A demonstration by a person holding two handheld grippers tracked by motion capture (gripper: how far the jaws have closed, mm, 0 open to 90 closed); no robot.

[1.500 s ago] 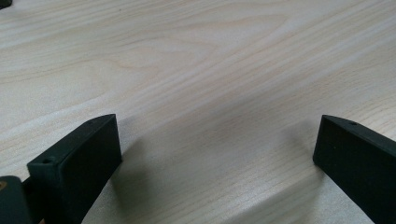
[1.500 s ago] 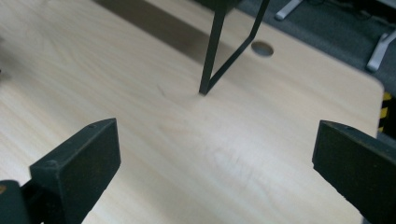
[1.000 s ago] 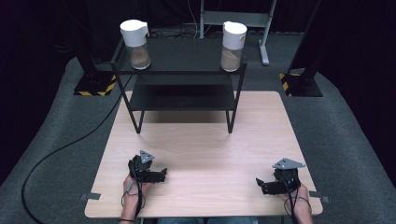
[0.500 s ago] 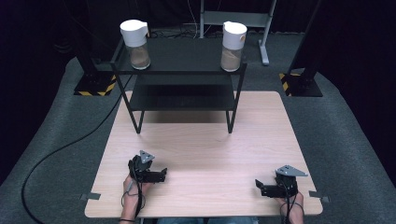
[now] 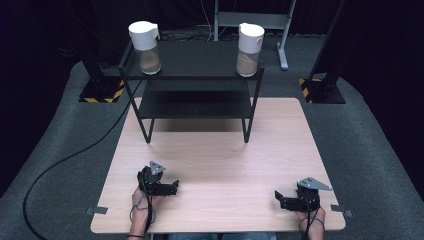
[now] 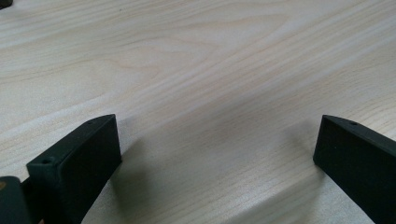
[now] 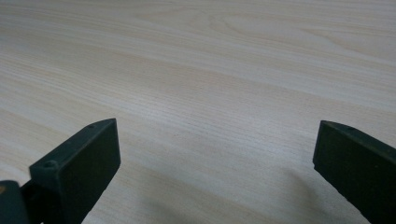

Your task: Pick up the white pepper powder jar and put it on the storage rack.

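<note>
My left gripper (image 5: 172, 188) rests low over the front left of the light wooden table (image 5: 220, 145), held by a hand, jaws pointing right. Its own view has the gripper (image 6: 217, 135) open over bare wood. My right gripper (image 5: 280, 200) sits near the front right corner with its jaws pointing left. It is also open (image 7: 217, 140), with nothing between the fingers. Two glass jars with white lids stand on top of a black two-tier shelf (image 5: 200, 62). The left jar (image 5: 145, 47) and the right jar (image 5: 249, 42) hold something brownish.
The shelf stands on the table's far half on thin legs (image 5: 246, 127). Black posts with yellow-black striped bases (image 5: 102, 92) (image 5: 322, 90) flank the table on grey carpet. A black cable (image 5: 65, 160) curves across the floor at left. A grey metal frame (image 5: 250, 20) stands behind.
The right gripper has slid slightly toward the table's front right corner. The left gripper has stayed in place. Both remain open.
</note>
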